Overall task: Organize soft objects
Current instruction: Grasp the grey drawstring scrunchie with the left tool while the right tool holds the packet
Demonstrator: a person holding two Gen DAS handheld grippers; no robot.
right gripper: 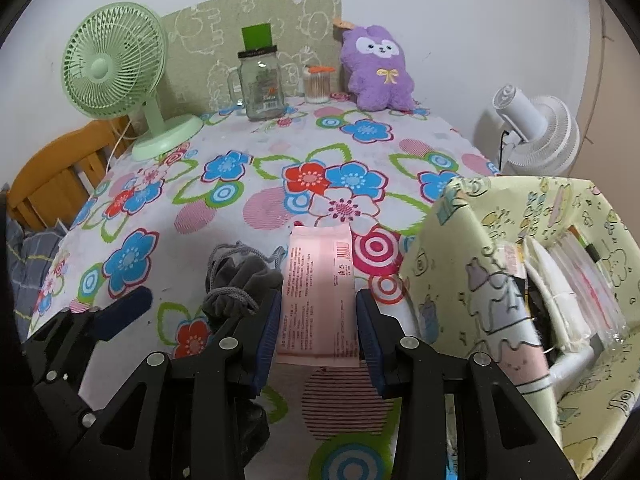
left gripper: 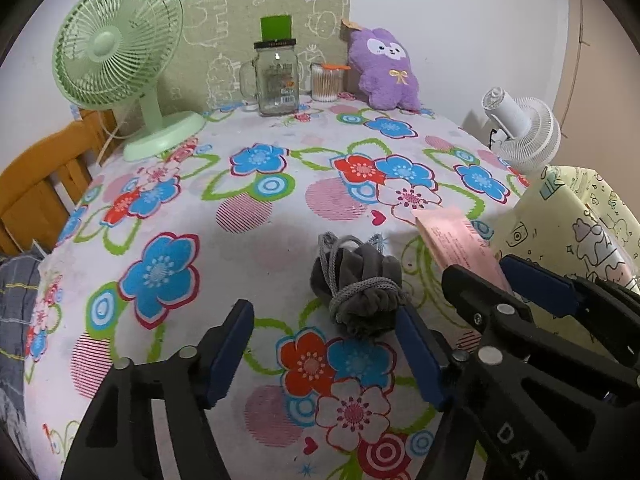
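A: Where was the pink packet point(right gripper: 318, 296)?

B: Clamped between the right gripper point(right gripper: 318, 334) fingers, blue pads against both long edges. Flat, printed side up, barcode near the far right corner. Long axis ran along the fingers, pointing away from the camera toward the back wall. It was lifted off the cloth, or nearly; couldn't tell for sure.

A: Left side?

B: Left gripper point(left gripper: 324, 354) was spread wide, holding nothing. The grey pouch point(left gripper: 360, 290) lay on the tablecloth point(left gripper: 224, 248) just ahead of it, bunched up with its drawstring wound round, close to the right-hand pad point(left gripper: 420, 356); contact unclear. Packet sat just right of the pouch.

A: Pouch direction?

B: Lumpy, long axis roughly front to back, cord loops at the far end.

A: Surface, room?

B: Floral tablecloth, blue, red and pink flowers. At the right edge, a yellow-green cartoon-print bin point(right gripper: 472, 240), open, with packets inside. Back row against a white wall: green fan point(left gripper: 120, 52) left, glass jar point(left gripper: 276, 80) with black lid, cotton swab tub point(left gripper: 326, 84), purple plush point(left gripper: 384, 68) leaning on a green printed mat point(left gripper: 240, 12). White fan point(left gripper: 524, 136) off the right edge. Wooden chair point(left gripper: 44, 184) at left.
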